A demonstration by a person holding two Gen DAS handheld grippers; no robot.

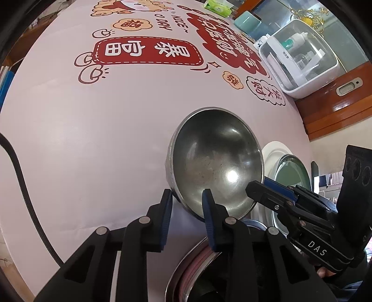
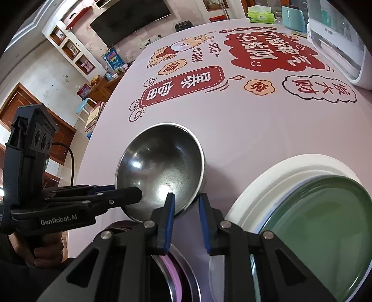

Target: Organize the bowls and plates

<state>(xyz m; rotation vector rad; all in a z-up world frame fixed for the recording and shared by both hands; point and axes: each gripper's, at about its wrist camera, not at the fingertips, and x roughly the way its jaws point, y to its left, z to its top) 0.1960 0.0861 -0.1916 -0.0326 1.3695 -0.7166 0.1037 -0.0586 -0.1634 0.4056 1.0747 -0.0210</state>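
I hold the steel bowl (image 1: 216, 162) between both tools: my left hand-held gripper (image 1: 186, 197) is clenched on the near rim at the bowl's left side, one blue pad outside the wall and one inside, while my right hand-held gripper (image 2: 184, 199) is pinched on the near rim at its right side in the same way. In the left wrist view the right tool reaches in from the right edge; in the right wrist view the left tool comes in from the left, a hand (image 2: 44, 251) wrapped round its grip.

The bowl lies straight ahead of both sets of fingers, tipped so its open mouth faces me, its far edge toward the printed pink cloth on the worktop (image 2: 232, 130). Neither hand looks nearer than the other; they share the near rim.

Directly beneath my fingers sits another steel bowl with a pink band inside (image 2: 173, 278), so I judge the coming move to be a short lowering of the held bowl toward me and down into it. To my right a green plate (image 2: 325, 227) rests on a white plate (image 2: 262, 185), just beside the bowl.

Farther off stand a white plastic storage box (image 1: 309, 69) and a green tissue pack (image 2: 260, 15) at the far edge.
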